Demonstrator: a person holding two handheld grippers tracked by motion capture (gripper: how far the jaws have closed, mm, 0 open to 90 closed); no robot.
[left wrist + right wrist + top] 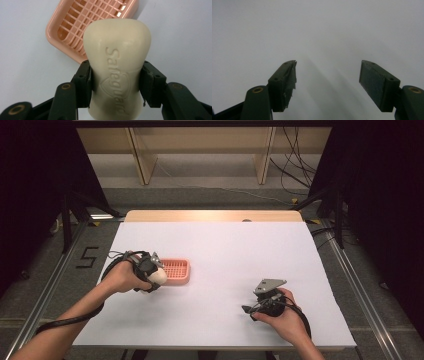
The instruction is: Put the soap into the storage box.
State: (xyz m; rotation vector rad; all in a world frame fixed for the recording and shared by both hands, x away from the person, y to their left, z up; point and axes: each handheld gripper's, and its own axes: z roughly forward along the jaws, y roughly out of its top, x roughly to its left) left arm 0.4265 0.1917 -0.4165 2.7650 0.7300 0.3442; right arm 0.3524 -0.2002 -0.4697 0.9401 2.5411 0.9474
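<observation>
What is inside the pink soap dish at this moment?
The pink soap dish shows only its own grid floor, with nothing lying on it. The soap bar, clamped in the left gripper, covers the dish's near corner, so that part cannot be checked.

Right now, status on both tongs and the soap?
Left tongs shut on soap bar, beside pink soap dish. Right tongs open, empty. Nothing between soap and dish.

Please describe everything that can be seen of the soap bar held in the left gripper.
The soap bar is cream, smooth and waxy-looking, with rounded ends and a narrower waist. "Safeguard" and a shield emblem are pressed into its face. The left gripper clamps it at the waist, pads on both sides. It hangs above the white table, just short of the pink slatted soap dish.
</observation>
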